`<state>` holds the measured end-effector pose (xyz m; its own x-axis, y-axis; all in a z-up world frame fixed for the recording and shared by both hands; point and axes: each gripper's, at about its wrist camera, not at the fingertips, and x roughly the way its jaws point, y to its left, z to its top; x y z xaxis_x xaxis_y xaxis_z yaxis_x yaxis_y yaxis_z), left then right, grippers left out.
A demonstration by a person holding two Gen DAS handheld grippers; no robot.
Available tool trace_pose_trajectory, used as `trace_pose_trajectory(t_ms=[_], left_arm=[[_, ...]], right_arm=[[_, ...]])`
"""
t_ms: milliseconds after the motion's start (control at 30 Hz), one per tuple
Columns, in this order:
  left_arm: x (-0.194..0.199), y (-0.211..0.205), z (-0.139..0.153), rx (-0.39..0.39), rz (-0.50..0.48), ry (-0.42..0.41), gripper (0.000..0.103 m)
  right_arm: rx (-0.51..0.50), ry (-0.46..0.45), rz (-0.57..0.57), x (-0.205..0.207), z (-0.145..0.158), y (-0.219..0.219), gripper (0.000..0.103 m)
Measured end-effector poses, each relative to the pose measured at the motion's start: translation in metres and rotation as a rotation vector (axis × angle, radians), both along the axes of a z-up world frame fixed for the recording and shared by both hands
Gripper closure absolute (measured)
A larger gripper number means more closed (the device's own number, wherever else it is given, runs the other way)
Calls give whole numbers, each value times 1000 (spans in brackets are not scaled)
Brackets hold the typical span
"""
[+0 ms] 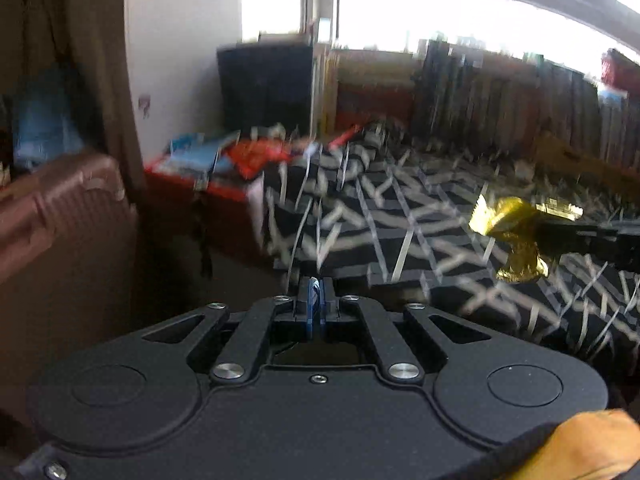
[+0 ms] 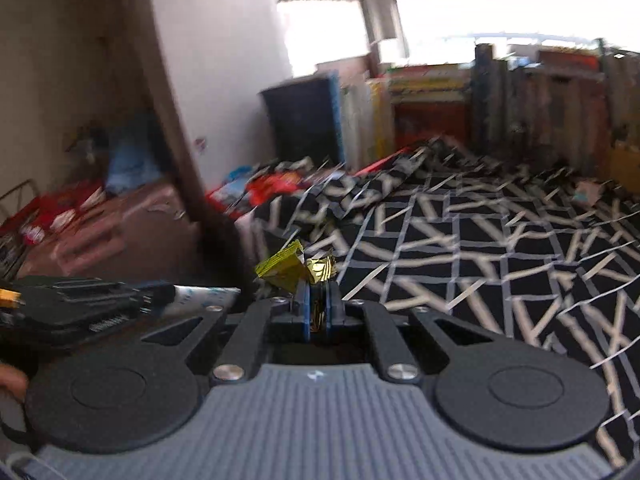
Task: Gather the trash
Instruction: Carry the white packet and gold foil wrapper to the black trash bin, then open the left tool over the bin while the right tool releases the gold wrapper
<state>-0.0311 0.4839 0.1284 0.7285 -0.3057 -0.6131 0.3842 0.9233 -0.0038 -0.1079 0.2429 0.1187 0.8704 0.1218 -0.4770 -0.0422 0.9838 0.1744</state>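
A crumpled gold foil wrapper (image 2: 296,272) sticks out from between the blue pads of my right gripper (image 2: 318,300), which is shut on it. In the left wrist view the same gold wrapper (image 1: 508,236) hangs at the right, above the patterned bedspread (image 1: 400,216), with my right gripper (image 1: 548,236) reaching in from the edge. My left gripper (image 1: 316,296) is shut, with a thin white-and-blue sliver pinched between its pads. In the right wrist view, at the left, my left gripper (image 2: 168,294) has a flat silvery-white wrapper (image 2: 204,294) poking out of its tips.
A black-and-white bedspread (image 2: 480,240) fills the right and middle. Left of it stand a brown suitcase (image 1: 60,208) and a red box of packets (image 1: 200,176), with a dark cabinet (image 1: 266,84) behind. Stacked boxes line the window. A small pinkish scrap (image 2: 588,192) lies on the bed.
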Motion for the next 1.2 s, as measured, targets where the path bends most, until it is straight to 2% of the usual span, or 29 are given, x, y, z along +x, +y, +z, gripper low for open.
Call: trace_pose_trajectory(t_ms=[233, 400, 700, 967, 1200], left_arm=[[1, 11, -51, 51, 18, 130, 100], [7, 9, -72, 67, 19, 171, 100], [22, -1, -87, 90, -8, 209, 97], [29, -8, -91, 110, 3, 209, 80], [30, -2, -89, 111, 22, 212, 75]], right_arm=[[-11, 75, 96, -3, -25, 35, 92], [-25, 105, 98, 1, -34, 41, 92], [-14, 130, 62, 8, -36, 34, 92], [-20, 144, 77, 13, -40, 37, 92], [-21, 160, 84, 18, -45, 39, 92]])
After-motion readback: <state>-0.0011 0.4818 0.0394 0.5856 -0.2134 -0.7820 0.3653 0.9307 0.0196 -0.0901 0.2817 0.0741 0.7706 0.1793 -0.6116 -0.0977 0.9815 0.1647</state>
